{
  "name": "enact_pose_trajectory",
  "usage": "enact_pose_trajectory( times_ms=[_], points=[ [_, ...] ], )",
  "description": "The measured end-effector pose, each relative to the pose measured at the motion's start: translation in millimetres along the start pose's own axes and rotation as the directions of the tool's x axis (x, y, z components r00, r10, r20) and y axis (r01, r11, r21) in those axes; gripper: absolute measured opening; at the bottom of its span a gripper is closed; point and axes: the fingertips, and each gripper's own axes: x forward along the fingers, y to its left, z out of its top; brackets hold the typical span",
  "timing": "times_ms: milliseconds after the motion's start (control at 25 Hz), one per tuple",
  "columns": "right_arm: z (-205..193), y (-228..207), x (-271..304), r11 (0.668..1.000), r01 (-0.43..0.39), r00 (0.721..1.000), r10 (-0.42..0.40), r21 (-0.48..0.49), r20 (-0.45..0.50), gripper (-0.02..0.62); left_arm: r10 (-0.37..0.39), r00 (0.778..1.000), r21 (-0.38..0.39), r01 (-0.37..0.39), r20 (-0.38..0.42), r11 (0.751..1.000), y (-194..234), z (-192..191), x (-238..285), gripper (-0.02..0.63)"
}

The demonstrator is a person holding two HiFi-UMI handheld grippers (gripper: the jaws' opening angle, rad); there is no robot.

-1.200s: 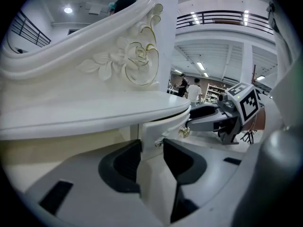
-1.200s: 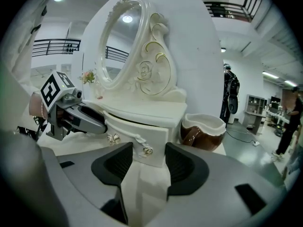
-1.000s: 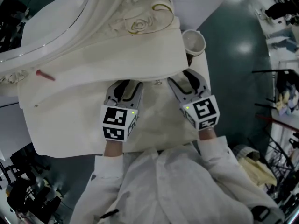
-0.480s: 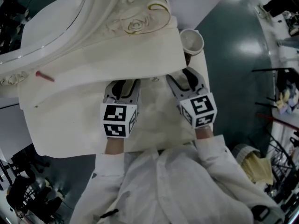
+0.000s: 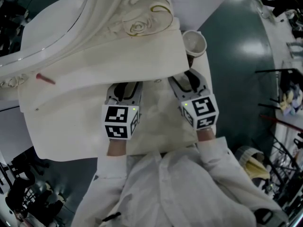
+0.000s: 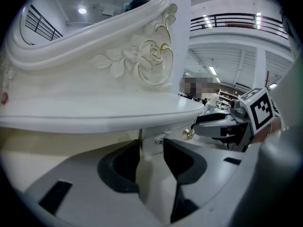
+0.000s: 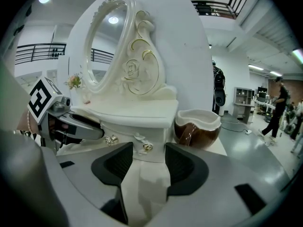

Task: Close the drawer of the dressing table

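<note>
A small white dressing table [image 5: 109, 65] with a carved oval mirror [image 5: 42, 18] stands on a white table. Its drawer front [image 7: 137, 152] sits under the overhanging top and carries gold knobs [image 7: 147, 147]; how far out it stands I cannot tell. My left gripper [image 5: 124, 85] points at the left half of that front, jaws apart, nothing between them. My right gripper [image 5: 186, 75] points at the right half, also open, with one gold knob showing in the gap. In the left gripper view the left gripper [image 6: 151, 148] faces the drawer's edge, with a gold knob [image 6: 189, 134] further right.
A brown cup [image 5: 195, 42] with a white inside stands just right of the dressing table, close to the right gripper. A small red item [image 5: 46, 77] lies on the dresser top at the left. The white table's edge [image 5: 61, 141] drops to a dark floor.
</note>
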Motion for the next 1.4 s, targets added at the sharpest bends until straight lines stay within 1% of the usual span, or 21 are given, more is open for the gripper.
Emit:
enact_pose_trajectory(
  times_ms=[440, 1000, 1160, 1400],
  points=[
    [1.1, -0.3, 2.9, 1.0, 0.026, 1.0, -0.026, 0.0, -0.002, 0.209, 0.014, 1.0, -0.004, -0.014, -0.002, 1.0, 1.0, 0.8, 2.1, 0.143],
    [1.3, -0.1, 4.1, 1.0, 0.029, 1.0, -0.029, 0.01, -0.001, 0.209, 0.023, 1.0, -0.02, -0.023, -0.001, 1.0, 2.3, 0.6, 1.9, 0.143],
    [0.9, -1.3, 2.6, 0.999, 0.033, 0.999, -0.033, 0.021, -0.002, 0.209, 0.025, 1.0, -0.032, -0.026, -0.012, 0.999, 2.4, -1.5, 1.2, 0.143],
    [-2.6, 2.3, -2.8, 0.999, 0.014, 1.0, -0.014, 0.043, -0.01, 0.209, 0.023, 0.999, -0.015, -0.023, -0.04, 1.0, 0.5, -6.2, -4.2, 0.143]
  ],
)
